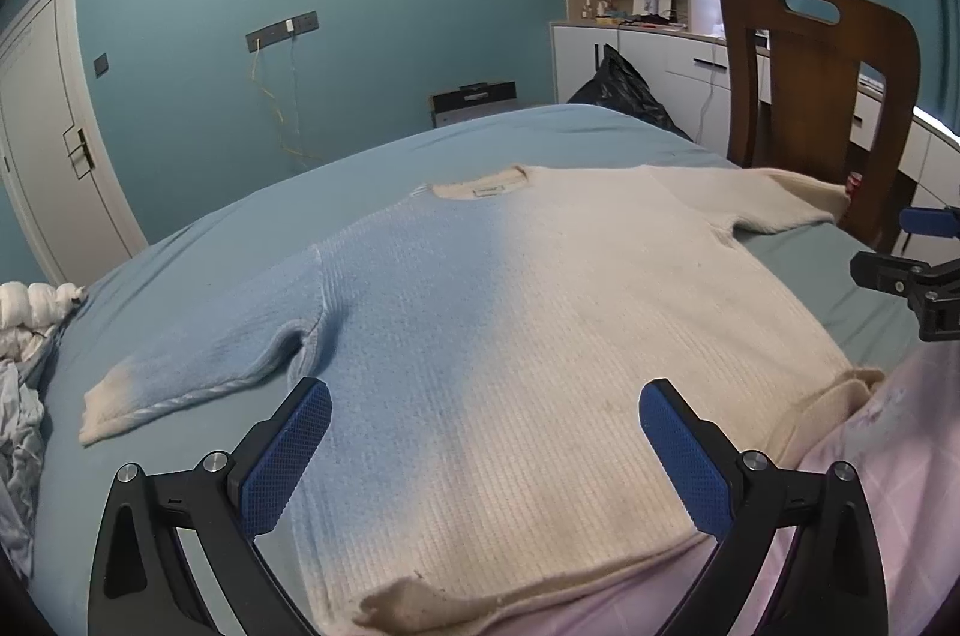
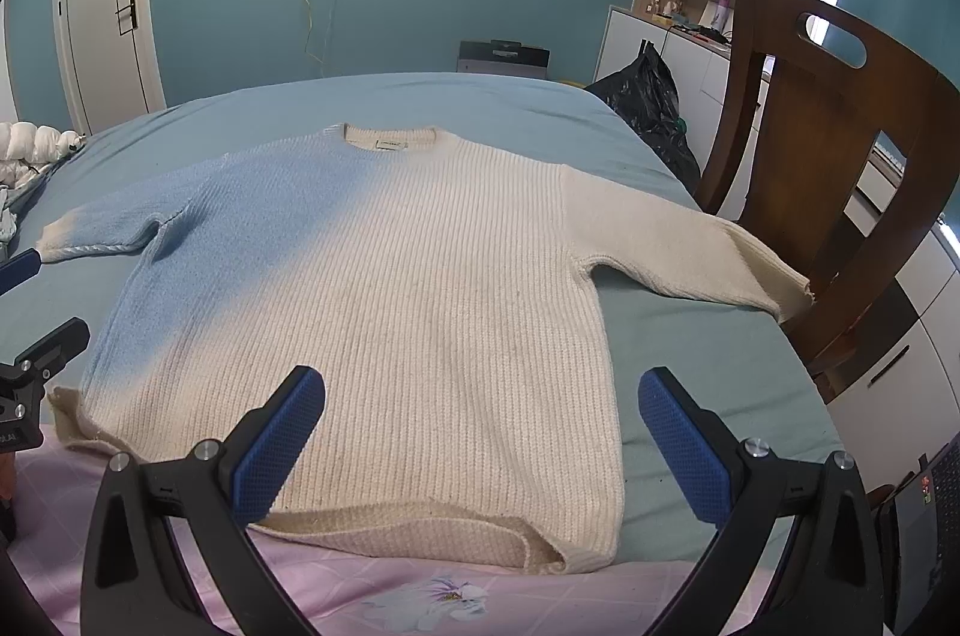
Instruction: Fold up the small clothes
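My left claw [image 1: 485, 447] and my right claw [image 2: 482, 435] are both spread wide and hold nothing. The sweater [image 2: 384, 288] lies flat on the bed [image 2: 516, 108] just ahead of both claws, sleeves out.

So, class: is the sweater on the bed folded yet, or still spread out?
Spread out. The sweater lies flat on the bed, both sleeves stretched sideways, collar and hem showing; no fold is visible.
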`<state>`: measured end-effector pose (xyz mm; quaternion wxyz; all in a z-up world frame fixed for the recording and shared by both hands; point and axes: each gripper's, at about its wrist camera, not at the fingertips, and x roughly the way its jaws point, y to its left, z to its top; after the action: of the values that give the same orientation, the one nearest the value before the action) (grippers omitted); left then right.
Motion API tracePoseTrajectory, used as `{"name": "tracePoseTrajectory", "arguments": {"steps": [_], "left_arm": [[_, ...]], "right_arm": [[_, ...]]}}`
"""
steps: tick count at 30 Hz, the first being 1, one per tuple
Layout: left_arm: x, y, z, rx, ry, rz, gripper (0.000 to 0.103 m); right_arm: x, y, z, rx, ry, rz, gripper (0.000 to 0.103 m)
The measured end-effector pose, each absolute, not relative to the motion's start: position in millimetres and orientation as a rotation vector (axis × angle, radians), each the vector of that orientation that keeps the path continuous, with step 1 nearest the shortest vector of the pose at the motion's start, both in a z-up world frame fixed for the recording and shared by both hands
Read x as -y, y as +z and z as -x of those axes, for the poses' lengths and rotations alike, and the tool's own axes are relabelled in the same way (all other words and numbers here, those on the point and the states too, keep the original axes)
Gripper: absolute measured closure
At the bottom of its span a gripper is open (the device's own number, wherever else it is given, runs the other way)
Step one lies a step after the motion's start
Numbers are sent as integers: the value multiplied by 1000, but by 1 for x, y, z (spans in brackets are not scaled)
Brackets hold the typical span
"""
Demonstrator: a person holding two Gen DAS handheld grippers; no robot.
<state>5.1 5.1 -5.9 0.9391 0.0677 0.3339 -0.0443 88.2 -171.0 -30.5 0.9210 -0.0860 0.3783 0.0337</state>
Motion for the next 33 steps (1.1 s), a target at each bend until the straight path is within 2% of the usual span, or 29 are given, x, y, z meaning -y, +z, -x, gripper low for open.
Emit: {"name": "tracePoseTrajectory", "arguments": {"steps": [33], "left_arm": [[-6,-6,-5,-697,-85,-107,0]], "right_arm": [[171,-31,-88,-779,71,170,1]]}}
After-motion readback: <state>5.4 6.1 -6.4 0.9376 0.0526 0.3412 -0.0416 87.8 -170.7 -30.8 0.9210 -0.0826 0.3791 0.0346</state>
